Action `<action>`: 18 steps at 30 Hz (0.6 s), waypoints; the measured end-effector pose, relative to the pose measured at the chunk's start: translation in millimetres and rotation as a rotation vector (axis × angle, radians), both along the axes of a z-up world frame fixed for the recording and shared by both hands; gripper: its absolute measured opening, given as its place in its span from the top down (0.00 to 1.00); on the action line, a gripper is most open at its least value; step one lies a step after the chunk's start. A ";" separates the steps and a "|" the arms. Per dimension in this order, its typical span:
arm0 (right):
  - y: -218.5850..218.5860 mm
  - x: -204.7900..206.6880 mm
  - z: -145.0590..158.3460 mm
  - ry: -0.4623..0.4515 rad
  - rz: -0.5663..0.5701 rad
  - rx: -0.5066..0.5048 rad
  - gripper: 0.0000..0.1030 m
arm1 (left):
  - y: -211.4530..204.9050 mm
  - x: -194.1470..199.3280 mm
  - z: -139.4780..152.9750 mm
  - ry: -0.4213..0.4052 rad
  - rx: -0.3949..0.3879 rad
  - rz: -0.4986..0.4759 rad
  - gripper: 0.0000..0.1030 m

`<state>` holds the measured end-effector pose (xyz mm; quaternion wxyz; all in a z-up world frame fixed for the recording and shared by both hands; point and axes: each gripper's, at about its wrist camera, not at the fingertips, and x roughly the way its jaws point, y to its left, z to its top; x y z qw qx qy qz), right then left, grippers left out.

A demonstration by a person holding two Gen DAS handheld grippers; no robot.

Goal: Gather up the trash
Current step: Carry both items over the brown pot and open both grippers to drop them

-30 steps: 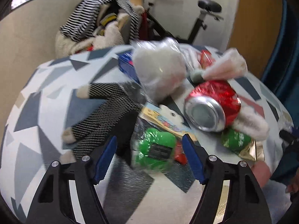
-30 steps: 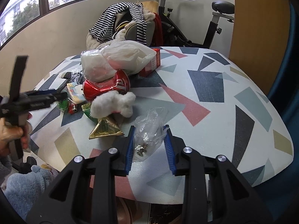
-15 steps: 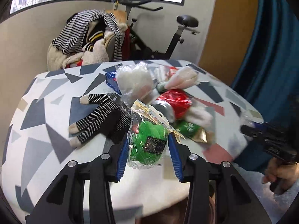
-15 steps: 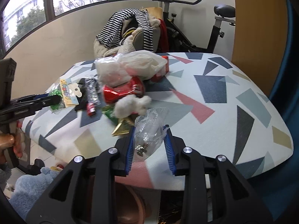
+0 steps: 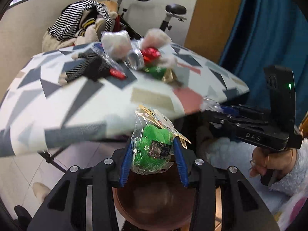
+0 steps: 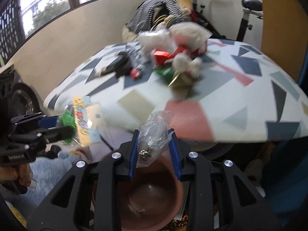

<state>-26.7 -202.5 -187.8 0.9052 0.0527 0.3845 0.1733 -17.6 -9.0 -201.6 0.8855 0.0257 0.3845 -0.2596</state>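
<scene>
Two bags of trash held over a brown bin (image 6: 154, 198).
At lower centre, the left hand-held gripper (image 5: 153, 158) clamps a green-filled packet (image 5: 152, 150); the right hand-held gripper (image 6: 154, 152) clamps a clear plastic bag (image 6: 154, 134), both below the desk (image 6: 231, 88) edge.

— How's your light?
— Soft daylight from the windows (image 6: 48, 3) behind the table (image 6: 240, 100); no glare.
— Sharpness?
— You've smeared the tabletop's far clutter with motion blur (both views); fisheye bends the edges, corners go black.
</scene>
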 end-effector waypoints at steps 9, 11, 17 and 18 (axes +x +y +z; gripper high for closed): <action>19.2 -5.2 -42.9 0.095 0.037 -0.020 0.68 | -3.3 -8.2 -58.6 0.083 0.078 -0.023 0.60; 21.3 -2.9 -51.9 0.121 0.035 -0.036 0.68 | -4.1 -1.6 -73.3 0.135 0.095 -0.023 0.60; 21.3 4.6 -71.1 0.190 0.024 -0.057 0.68 | -0.7 15.6 -115.2 0.270 0.122 0.015 0.60; 20.8 5.1 -73.0 0.199 0.023 -0.059 0.68 | 0.6 18.1 -119.9 0.288 0.120 0.022 0.60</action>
